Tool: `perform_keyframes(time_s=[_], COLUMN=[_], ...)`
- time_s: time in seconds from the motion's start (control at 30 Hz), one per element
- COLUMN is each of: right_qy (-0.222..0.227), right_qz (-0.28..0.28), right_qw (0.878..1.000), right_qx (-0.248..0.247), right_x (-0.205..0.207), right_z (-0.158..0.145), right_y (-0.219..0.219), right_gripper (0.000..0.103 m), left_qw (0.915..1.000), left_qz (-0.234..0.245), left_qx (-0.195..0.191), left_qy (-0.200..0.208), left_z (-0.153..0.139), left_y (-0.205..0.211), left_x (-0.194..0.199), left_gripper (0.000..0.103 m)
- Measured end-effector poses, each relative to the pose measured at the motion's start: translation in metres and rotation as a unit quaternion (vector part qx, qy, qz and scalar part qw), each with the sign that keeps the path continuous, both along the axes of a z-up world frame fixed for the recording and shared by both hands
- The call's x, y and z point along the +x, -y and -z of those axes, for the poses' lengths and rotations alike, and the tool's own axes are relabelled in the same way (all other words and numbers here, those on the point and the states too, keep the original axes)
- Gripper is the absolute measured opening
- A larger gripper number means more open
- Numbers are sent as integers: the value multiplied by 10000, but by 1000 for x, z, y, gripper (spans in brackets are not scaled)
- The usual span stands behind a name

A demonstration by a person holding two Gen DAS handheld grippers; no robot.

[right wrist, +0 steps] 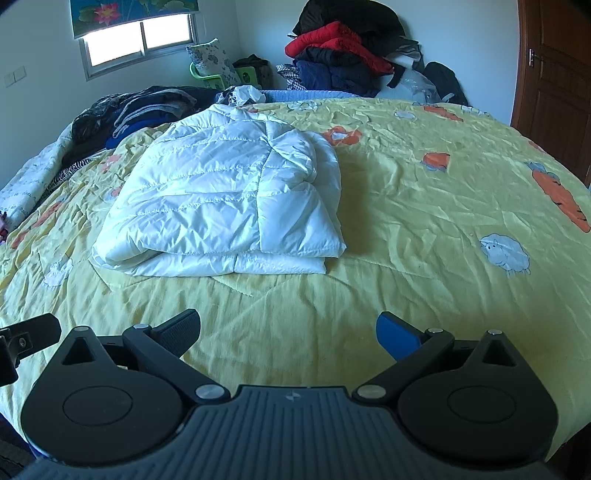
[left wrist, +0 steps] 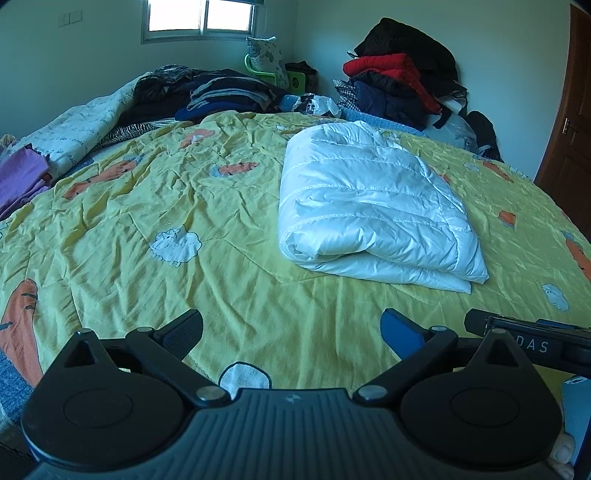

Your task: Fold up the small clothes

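Both grippers — left gripper (left wrist: 291,332), right gripper (right wrist: 288,330) — hover spread wide, empty, over bedspread (right wrist: 406,206) near edge. White puffer jacket (right wrist: 221,199) lies folded mid-bed: light, soft, slippery (likely springs open); pinch near hem corners.

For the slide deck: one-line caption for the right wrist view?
Right gripper open and empty above the yellow bedspread, facing a folded white puffer jacket.

A yellow bedspread (right wrist: 406,192) printed with carrots and sheep covers the bed. Folded dark clothes (left wrist: 229,94) lie along its far left edge. A heap of red and black coats (right wrist: 343,55) stands beyond the far edge, against the wall. A window (left wrist: 201,16) and a brown door (right wrist: 554,81) are visible.
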State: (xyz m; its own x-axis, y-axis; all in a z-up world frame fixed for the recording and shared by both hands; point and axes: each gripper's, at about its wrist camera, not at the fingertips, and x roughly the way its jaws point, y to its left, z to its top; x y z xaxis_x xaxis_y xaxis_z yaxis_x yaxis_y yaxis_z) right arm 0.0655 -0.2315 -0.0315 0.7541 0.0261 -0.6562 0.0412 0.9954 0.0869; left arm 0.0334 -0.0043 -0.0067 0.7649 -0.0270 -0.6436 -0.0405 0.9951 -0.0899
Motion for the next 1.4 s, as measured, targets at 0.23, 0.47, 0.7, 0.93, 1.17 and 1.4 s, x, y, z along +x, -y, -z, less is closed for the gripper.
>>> perform_keyframes(time_s=[0.23, 0.47, 0.7, 0.93, 1.17, 1.4], right_qy=[-32, -56, -69, -78, -98, -126], right_qz=[-11, -12, -16, -10, -12, -6], right_qw=[10000, 10000, 10000, 10000, 9999, 9999], right_qx=[20, 36, 42, 51, 70, 102], right_x=[0, 1, 1, 1, 1, 2], right_z=[2, 3, 3, 3, 5, 6], right_y=[0, 1, 1, 1, 2, 4], right_gripper=[103, 103, 103, 103, 103, 103], left_qw=[10000, 10000, 10000, 10000, 9999, 9994], left_qz=[-4, 6, 21, 46, 132, 16], left_qx=[-7, -21, -31, -52, -46, -139], left_qy=[-43, -41, -61, -68, 12, 315], left_z=[1, 1, 2, 3, 3, -3], left_y=[1, 1, 1, 1, 3, -1], left_x=[1, 1, 0, 0, 0, -6], left_gripper=[103, 103, 103, 103, 103, 103])
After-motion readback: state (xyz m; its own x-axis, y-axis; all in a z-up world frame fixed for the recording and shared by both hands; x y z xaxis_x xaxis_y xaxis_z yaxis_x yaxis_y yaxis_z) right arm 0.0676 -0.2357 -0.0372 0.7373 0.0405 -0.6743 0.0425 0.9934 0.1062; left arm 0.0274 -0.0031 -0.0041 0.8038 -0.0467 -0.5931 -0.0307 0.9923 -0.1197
